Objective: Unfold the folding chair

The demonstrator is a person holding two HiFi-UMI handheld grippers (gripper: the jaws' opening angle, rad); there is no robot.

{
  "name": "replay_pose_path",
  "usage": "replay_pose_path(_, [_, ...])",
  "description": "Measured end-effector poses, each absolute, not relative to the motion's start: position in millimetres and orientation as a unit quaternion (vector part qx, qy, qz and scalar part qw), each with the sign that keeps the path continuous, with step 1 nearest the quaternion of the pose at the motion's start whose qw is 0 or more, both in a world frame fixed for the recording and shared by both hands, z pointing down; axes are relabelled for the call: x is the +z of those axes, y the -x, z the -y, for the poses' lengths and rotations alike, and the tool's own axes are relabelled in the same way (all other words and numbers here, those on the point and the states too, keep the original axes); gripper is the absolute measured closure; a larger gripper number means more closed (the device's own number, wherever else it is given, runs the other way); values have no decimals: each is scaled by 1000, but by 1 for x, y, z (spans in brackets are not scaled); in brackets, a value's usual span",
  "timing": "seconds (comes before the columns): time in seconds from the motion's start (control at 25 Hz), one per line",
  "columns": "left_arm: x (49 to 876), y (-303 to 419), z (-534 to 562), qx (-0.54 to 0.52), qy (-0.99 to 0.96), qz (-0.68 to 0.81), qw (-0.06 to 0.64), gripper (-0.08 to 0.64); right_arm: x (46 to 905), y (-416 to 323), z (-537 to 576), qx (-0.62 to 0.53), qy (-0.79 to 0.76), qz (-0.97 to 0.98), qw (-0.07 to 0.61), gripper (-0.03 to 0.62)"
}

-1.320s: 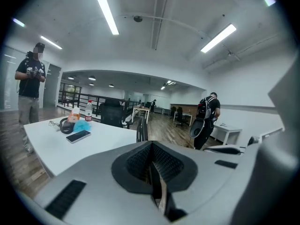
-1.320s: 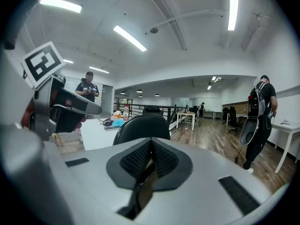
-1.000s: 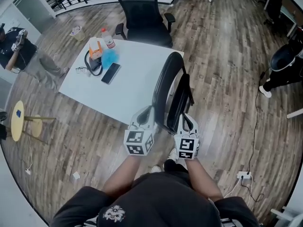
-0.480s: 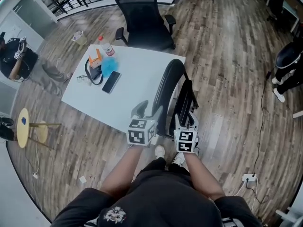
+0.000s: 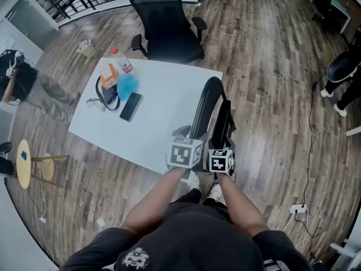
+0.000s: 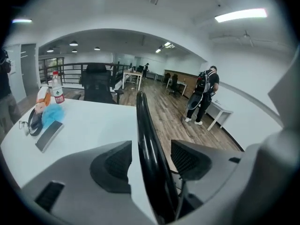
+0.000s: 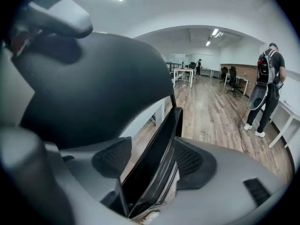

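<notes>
The folded black chair (image 5: 211,114) stands upright against the white table's (image 5: 163,103) near corner. My left gripper (image 5: 183,135) straddles the curved backrest edge (image 6: 144,139). Its jaws are opening, and a gap shows between each pad (image 6: 115,165) and the edge. My right gripper (image 5: 223,144) straddles the thin edge of the folded seat panel (image 7: 157,158). Its jaws are opening too, with the panel lying close to the right pad (image 7: 190,161). The broad backrest (image 7: 93,88) fills the left of the right gripper view.
On the table lie a phone (image 5: 130,106), headphones (image 5: 107,92), a blue cloth (image 5: 127,84) and a bottle (image 5: 121,61). A black office chair (image 5: 166,24) stands behind it. People stand at far left (image 5: 22,78) and far right (image 5: 344,78). A power strip (image 5: 297,209) lies on the floor.
Both grippers have moved forward and closer together onto the chair: the left onto the backrest edge, the right onto the seat panel. The chair itself has not moved.
</notes>
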State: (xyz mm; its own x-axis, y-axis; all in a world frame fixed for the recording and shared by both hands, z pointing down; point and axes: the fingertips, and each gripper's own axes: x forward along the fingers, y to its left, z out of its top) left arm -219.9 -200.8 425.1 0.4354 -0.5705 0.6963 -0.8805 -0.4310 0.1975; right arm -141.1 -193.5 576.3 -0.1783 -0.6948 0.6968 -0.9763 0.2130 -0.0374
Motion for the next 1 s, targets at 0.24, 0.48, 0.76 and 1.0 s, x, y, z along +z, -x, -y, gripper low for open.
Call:
replay_pose_path(0.24, [450,217,210,296,-798,422,313,304,611,149,206,285,-579,698,311,301])
replay_pose_path(0.48, [460,199,205,295,-808,383,336,316,643,150,213,304,-581,672,344,279])
replay_pose_path(0.76, [461,193,202,294,-817,362,339,327,663,145,210,335,-586,647,354,279])
replay_pose_path(1.0, [461,196,201,286,-826,346,342,336,667,136,208,342,-593,646,338,278])
